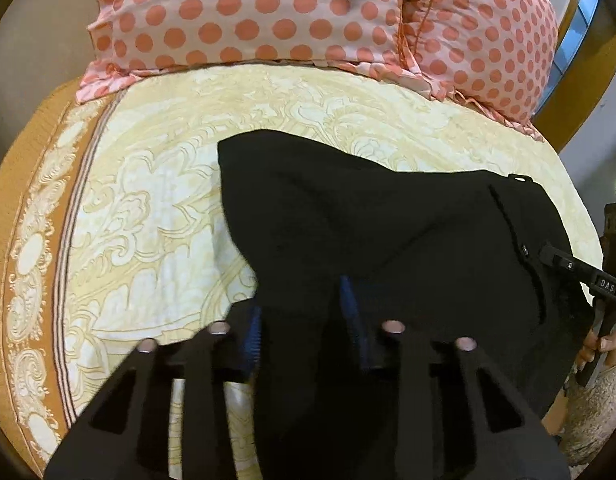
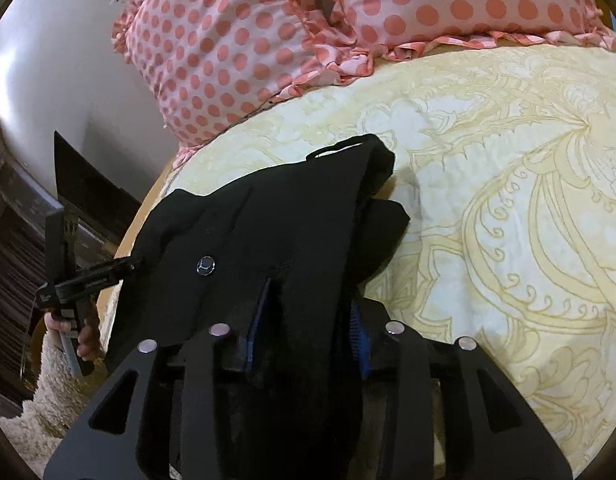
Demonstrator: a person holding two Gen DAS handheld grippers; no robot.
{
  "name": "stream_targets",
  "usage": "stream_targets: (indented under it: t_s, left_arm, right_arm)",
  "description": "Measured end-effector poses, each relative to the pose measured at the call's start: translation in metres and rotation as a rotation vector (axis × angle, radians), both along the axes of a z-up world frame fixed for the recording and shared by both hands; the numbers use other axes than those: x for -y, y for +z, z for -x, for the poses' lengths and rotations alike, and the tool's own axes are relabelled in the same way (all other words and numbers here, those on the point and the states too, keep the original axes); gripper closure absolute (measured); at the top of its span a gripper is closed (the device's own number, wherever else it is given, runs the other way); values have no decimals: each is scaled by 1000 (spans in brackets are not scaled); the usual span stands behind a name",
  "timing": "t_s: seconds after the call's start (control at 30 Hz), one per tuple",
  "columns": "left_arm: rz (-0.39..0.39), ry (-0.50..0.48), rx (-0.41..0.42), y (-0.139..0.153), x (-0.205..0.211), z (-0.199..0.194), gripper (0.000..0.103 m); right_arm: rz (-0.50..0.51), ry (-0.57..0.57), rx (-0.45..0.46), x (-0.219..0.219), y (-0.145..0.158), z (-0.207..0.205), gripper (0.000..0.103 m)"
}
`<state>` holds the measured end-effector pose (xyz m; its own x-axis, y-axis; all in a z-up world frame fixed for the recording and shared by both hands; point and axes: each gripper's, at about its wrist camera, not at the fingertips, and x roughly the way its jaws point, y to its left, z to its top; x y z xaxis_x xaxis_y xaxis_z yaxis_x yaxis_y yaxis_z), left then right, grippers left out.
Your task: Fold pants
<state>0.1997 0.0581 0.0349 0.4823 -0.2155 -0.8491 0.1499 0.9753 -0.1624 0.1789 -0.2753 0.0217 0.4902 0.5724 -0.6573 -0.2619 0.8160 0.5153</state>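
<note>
Black pants [image 1: 388, 220] are spread in a bunched heap on a cream bedspread [image 1: 156, 184] with a pale scroll pattern. "DAS" is read on the right gripper [image 1: 548, 254]. Fabric is pinched between the blue-padded fingers of the left gripper [image 1: 304, 320] and likewise of the right; the fingertips are buried in cloth. Polka-dot pillows [image 1: 248, 12] are cut off above. A metal button [image 2: 206, 266] is seen.

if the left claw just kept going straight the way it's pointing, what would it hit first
The left claw already has the black fabric pants between its fingers, so it would likely push further into them, then probably the cream patterned bedspread underneath.
</note>
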Motion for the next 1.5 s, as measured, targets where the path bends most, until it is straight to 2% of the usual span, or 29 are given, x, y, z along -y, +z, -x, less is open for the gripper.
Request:
stream_targets:
  t_s: [0.03, 0.07, 0.1, 0.23, 0.4, 0.6, 0.77, 0.87, 0.93, 0.97, 1.0, 1.03, 1.07, 1.17, 1.2, 1.23, 1.27, 1.3, 1.33, 1.4, 1.43, 1.5]
  left_arm:
    - [-8, 5, 13, 3, -1, 2, 85]
    - [-15, 2, 25, 6, 0, 4, 92]
    - [-17, -3, 35, 10, 1, 5, 95]
    - [-56, 1, 68, 21, 7, 6, 96]
    - [-32, 12, 89, 35, 5, -11, 96]
    - [-59, 32, 157, 59, 13, -57, 97]
    - [-96, 66, 219, 64, 20, -112, 97]
    - [-113, 123, 142, 41, 13, -143, 95]
    - [-94, 159, 58, 15, 2, -153, 89]
    - [-108, 170, 42, 6, 0, -154, 79]
    - [-127, 173, 42, 0, -1, -153, 68]
    - [-158, 182, 68, 0, -1, -149, 63]
    - [-196, 195, 86, 2, -1, -145, 51]
    - [-311, 228, 194, 23, 2, -122, 46]
    - [-327, 232, 235, 31, 4, -111, 39]
    - [-309, 220, 276, 40, 8, -92, 34]
    - [-282, 201, 284, 43, 11, -83, 27]
    - [-240, 165, 280, 45, 17, -72, 25]
    - [-198, 111, 261, 43, 28, -61, 24]
    - [-168, 19, 204, 31, 50, -51, 20]
    - [-171, -4, 174, 24, 60, -51, 20]
    - [-196, -16, 93, 2, 71, -59, 17]
  right_arm:
    - [4, 10, 14, -2, 2, 2, 79]
    - [11, 13, 29, -4, 5, 4, 82]
    - [15, 15, 47, -5, 10, 6, 83]
    - [3, 28, 96, -6, 28, 5, 84]
    - [15, 26, 131, -9, 43, -14, 85]
    - [-2, -14, 174, -10, 63, -61, 91]
    - [59, -43, 195, -12, 69, -114, 91]
    - [122, -75, 126, -10, 49, -149, 91]
    - [161, -94, 44, -10, 27, -163, 88]
    - [167, -100, 29, -9, 20, -163, 77]
    - [181, -115, 30, -8, 18, -161, 72]
    - [196, -125, 33, -7, 18, -159, 65]
    - [215, -139, 40, -6, 21, -156, 64]
    - [323, -216, 157, -6, 45, -128, 64]
    - [339, -202, 208, -11, 54, -115, 64]
    - [339, -177, 234, -16, 59, -107, 64]
    - [341, -140, 247, -24, 61, -98, 63]
    - [353, -95, 249, -35, 60, -90, 61]
    - [388, -44, 236, -49, 54, -83, 55]
    - [475, 14, 189, -72, 38, -80, 46]
    - [546, 33, 150, -82, 24, -83, 44]
    - [591, 12, 180, -88, 17, -82, 40]
